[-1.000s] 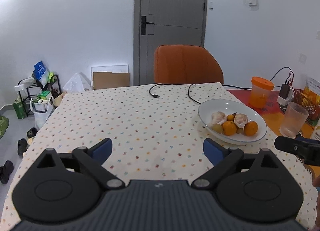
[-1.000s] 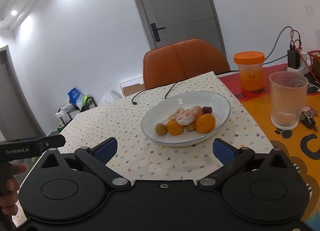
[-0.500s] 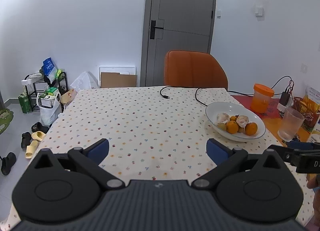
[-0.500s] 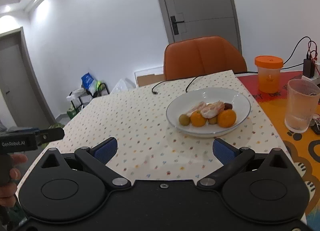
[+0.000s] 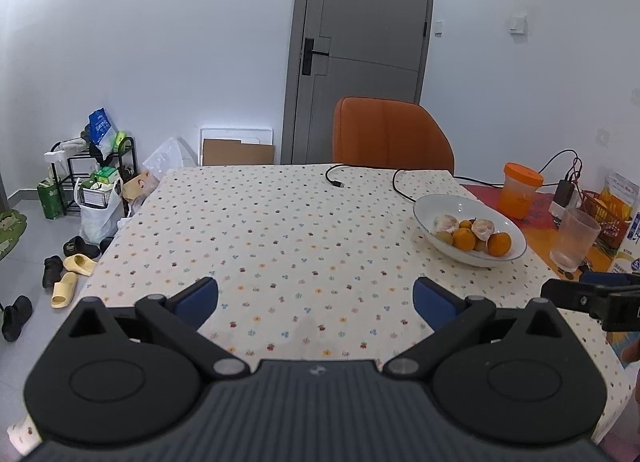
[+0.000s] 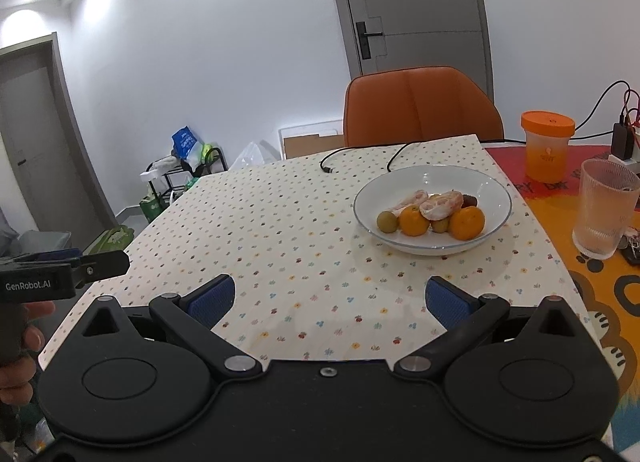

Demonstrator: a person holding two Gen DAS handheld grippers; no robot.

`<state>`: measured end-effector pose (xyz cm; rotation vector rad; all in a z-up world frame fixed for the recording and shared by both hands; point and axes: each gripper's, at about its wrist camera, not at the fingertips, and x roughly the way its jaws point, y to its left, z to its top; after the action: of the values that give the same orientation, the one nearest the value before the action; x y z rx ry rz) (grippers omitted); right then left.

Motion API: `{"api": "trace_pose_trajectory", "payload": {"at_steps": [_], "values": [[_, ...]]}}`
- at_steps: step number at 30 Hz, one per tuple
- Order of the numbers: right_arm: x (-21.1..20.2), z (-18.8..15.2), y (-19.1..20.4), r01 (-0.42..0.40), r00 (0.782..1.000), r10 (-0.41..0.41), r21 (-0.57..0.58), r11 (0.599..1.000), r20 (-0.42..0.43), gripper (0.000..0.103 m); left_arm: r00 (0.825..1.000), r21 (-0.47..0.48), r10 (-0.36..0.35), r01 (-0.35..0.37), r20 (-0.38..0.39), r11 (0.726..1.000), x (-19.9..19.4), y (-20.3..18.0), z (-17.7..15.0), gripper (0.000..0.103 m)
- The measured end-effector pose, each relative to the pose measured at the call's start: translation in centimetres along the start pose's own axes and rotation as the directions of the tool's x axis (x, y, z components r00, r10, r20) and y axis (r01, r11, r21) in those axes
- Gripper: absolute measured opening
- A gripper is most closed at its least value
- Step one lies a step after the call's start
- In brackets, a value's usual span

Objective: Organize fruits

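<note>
A white bowl [image 5: 436,205] [image 6: 492,189] on the dotted tablecloth holds several fruits: oranges [image 6: 466,223], peeled citrus [image 6: 440,205], small green fruits [image 6: 387,221] and a dark one. My left gripper [image 5: 316,298] hovers over the near table edge, open and empty, with the bowl far to its right. Over the near edge too, my right gripper [image 6: 330,300] stands open and empty, the bowl ahead and slightly right. Each gripper shows at the edge of the other's view.
An orange-lidded jar [image 6: 547,151], a ribbed glass [image 6: 604,213] and keys stand right of the bowl on an orange mat. A black cable [image 5: 340,181] lies at the far edge before an orange chair [image 5: 392,133]. Shoes and bags clutter the floor at left.
Both grippers have drawn back from the bowl, which now looks smaller and farther. More of the table, floor and door shows. The right view has rolled closer to level.
</note>
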<state>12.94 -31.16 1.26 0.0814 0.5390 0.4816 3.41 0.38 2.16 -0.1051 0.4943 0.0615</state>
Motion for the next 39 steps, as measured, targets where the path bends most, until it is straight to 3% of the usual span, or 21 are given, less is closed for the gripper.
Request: {"api": "trace_pose_trajectory", "payload": {"at_steps": [39], "values": [[-1.5,-0.8,0.1,0.015,1.000,-0.015,0.010,1.000,-0.001,0.103,1.000,0.008,0.005,-0.005,-0.028,1.000,-0.6,-0.2,-0.8,0.103]]}}
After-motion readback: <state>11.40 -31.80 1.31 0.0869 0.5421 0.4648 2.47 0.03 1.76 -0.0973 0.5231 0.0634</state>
